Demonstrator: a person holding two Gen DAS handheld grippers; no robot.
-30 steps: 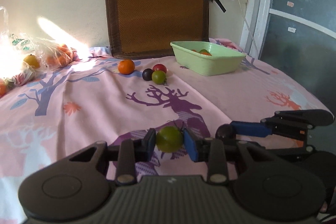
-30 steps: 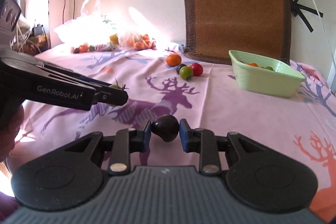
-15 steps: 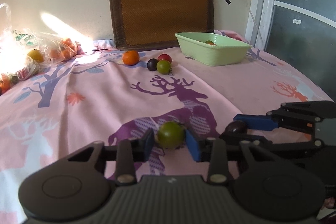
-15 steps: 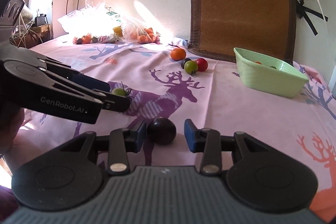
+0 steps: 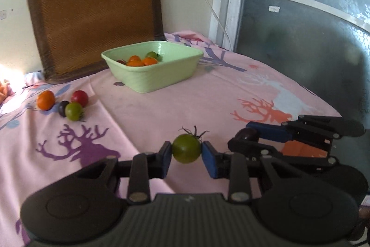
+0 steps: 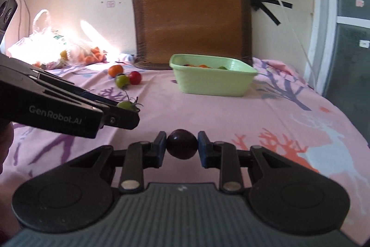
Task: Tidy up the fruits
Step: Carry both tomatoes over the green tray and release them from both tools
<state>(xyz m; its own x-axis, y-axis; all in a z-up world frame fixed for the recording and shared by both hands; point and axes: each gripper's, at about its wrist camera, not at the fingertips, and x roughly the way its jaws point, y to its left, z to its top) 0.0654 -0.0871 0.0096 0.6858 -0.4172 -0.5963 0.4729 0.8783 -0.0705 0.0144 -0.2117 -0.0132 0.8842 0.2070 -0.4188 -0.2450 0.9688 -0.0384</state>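
My left gripper (image 5: 186,152) is shut on a green tomato (image 5: 186,148) and holds it above the pink cloth. My right gripper (image 6: 182,148) is shut on a dark purple plum (image 6: 182,147), also lifted; it shows at the right of the left wrist view (image 5: 245,135). The green tomato also shows in the right wrist view (image 6: 126,105). A light green basin (image 5: 152,75) with several orange and green fruits stands ahead, also seen in the right wrist view (image 6: 212,82). An orange fruit (image 5: 45,100), a red tomato (image 5: 79,97), a dark plum (image 5: 62,107) and a green tomato (image 5: 74,111) lie together on the cloth.
A brown woven cushion (image 5: 94,10) leans on the wall behind the basin. Plastic bags of fruit (image 6: 53,52) lie at the far left. A glass door (image 5: 300,27) and a hanging white cable (image 5: 208,4) are at the right. The table edge drops off at the right.
Both grippers have lifted and swung right toward the basin, which looks closer. The right gripper, open around the plum half a second ago, has closed on it.
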